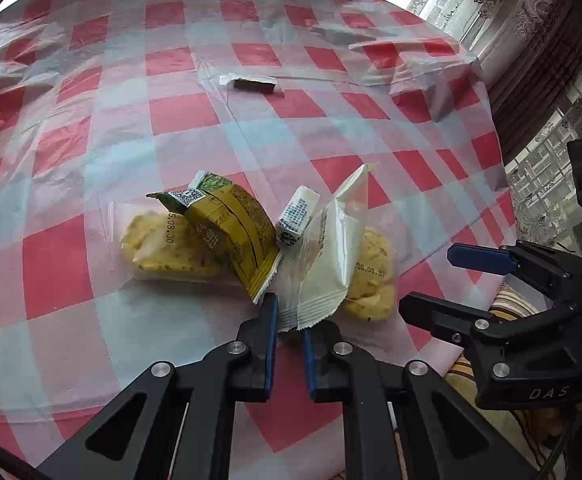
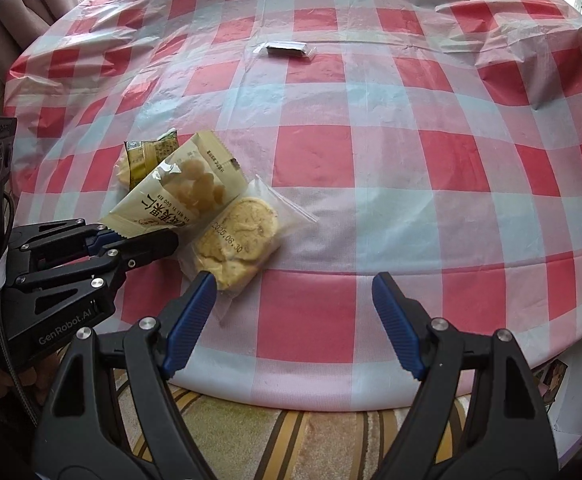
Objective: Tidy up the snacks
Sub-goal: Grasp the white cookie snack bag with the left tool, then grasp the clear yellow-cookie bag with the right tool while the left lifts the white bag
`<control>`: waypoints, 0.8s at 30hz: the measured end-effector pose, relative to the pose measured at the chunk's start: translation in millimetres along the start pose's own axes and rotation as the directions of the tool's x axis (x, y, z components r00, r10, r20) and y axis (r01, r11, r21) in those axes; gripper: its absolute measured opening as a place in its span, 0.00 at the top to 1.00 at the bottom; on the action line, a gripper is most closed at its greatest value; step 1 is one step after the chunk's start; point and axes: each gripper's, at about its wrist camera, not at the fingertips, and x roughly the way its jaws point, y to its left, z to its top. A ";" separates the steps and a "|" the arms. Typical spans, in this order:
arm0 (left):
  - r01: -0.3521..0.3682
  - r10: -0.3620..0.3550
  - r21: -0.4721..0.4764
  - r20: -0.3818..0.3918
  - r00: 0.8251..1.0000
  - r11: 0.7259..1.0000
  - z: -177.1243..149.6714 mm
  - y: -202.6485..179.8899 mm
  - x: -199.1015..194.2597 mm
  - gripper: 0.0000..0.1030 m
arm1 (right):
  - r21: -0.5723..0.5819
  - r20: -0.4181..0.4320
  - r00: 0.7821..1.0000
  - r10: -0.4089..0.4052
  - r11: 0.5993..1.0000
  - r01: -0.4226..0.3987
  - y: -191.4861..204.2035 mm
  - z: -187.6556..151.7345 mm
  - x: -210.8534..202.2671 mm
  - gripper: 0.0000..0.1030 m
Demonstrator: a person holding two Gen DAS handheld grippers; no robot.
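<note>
A cream snack packet [image 1: 327,256] [image 2: 179,192] stands tilted at the near edge of the table. My left gripper [image 1: 289,316] [image 2: 139,237] is shut on its crimped bottom edge. Behind it a yellow-green packet [image 1: 231,232] [image 2: 151,156] leans over a clear bag of yellow biscuits [image 1: 159,248]. A second clear biscuit bag [image 1: 371,276] [image 2: 235,240] lies flat beside the cream packet. A small white wrapped sweet [image 1: 297,216] sits between the packets. My right gripper [image 2: 295,280] [image 1: 427,280] is open and holds nothing, its left pad at that bag's near corner.
A red-and-white checked plastic cloth [image 2: 411,160] covers the round table. A small dark sachet [image 1: 251,82] [image 2: 287,49] lies far back. The table's front edge drops to a striped rug [image 2: 291,432]. Curtains and a window [image 1: 531,20] stand beyond.
</note>
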 end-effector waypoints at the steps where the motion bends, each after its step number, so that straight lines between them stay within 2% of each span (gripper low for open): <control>1: -0.004 0.004 -0.004 0.001 1.000 1.000 0.4 0.4 -0.3 0.87 | -0.004 0.000 1.000 -0.002 1.000 0.002 2.0 1.1 1.5 0.20; 4: -0.004 0.004 -0.012 0.014 1.000 1.000 1.0 1.4 -2.8 0.83 | -0.018 -0.005 1.000 -0.009 1.000 0.009 9.6 5.6 7.5 0.20; 6: -0.022 0.022 -0.017 0.033 0.999 1.000 1.7 1.7 -6.9 0.76 | -0.025 -0.011 1.000 -0.012 1.000 0.012 13.4 8.2 11.3 0.25; 11: -0.033 0.035 -0.062 0.042 0.999 0.998 2.4 12.1 -9.4 0.76 | -0.017 -0.011 1.000 0.007 1.000 -0.007 17.3 13.8 16.6 0.25; 14: -0.004 0.008 -0.081 0.056 0.998 0.997 1.3 17.9 -13.1 0.76 | -0.002 -0.013 1.000 0.011 1.000 -0.011 17.0 16.4 19.1 0.25; 16: 0.033 -0.027 -0.090 0.074 0.997 0.995 0.3 20.6 -17.2 0.72 | 0.009 -0.016 1.000 0.016 1.000 -0.016 16.7 18.3 21.3 0.25; 18: 0.041 -0.033 -0.090 0.091 0.995 0.995 0.2 20.3 -21.1 0.64 | 0.016 -0.018 1.000 0.021 1.000 -0.021 17.6 20.2 23.4 0.25; 24: 0.054 -0.042 -0.092 0.130 0.991 0.994 0.8 19.4 -29.7 0.64 | 0.015 -0.030 0.999 0.016 1.000 -0.016 23.7 25.1 31.6 0.25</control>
